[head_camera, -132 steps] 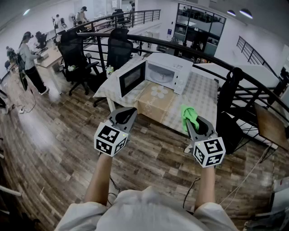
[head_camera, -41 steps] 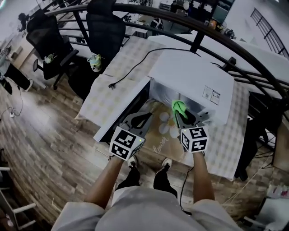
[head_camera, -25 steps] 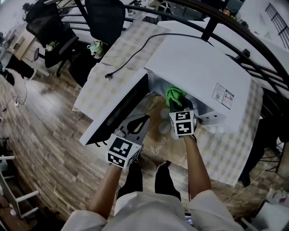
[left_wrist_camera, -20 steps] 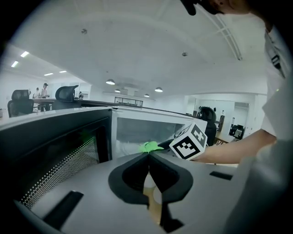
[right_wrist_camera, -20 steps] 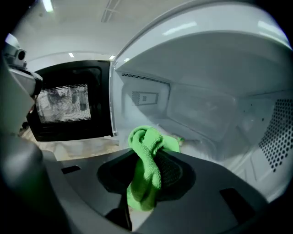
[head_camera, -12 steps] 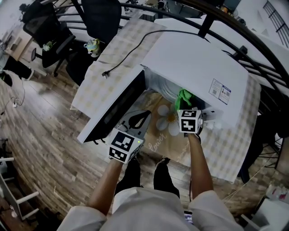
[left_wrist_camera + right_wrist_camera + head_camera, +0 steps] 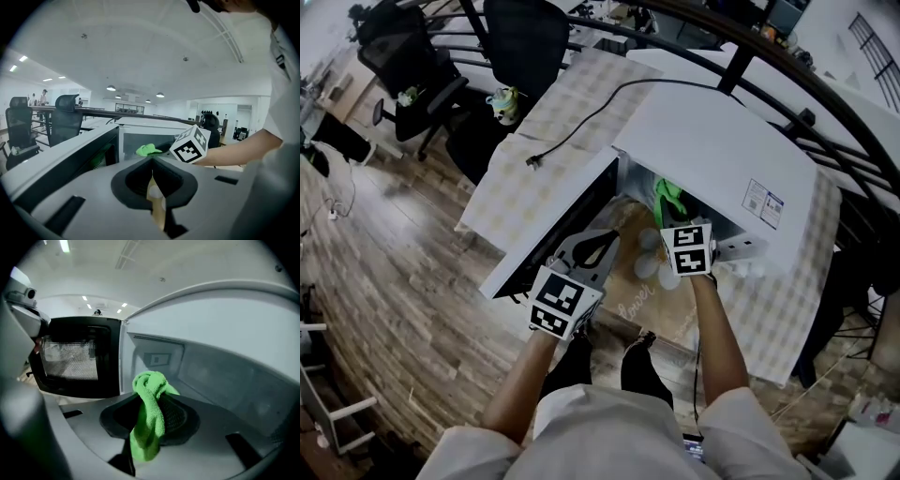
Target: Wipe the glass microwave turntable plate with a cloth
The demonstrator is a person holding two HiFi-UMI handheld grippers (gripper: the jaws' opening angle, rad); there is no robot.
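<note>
Microwave interior [image 7: 211, 376] behind right gripper [image 7: 152, 397], cloth [image 7: 147, 427] between jaws

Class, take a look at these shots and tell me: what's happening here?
A person stands at an open microwave, a gripper in each hand. The right gripper, shut on a green cloth, holds it at the mouth of the cavity. The left gripper, shut and empty, hangs beside the open door. The glass plate is out of sight.

Black office chairs [image 7: 523, 42] stand on wooden floor [image 7: 394, 267] beside the checked tablecloth [image 7: 511, 197].
</note>
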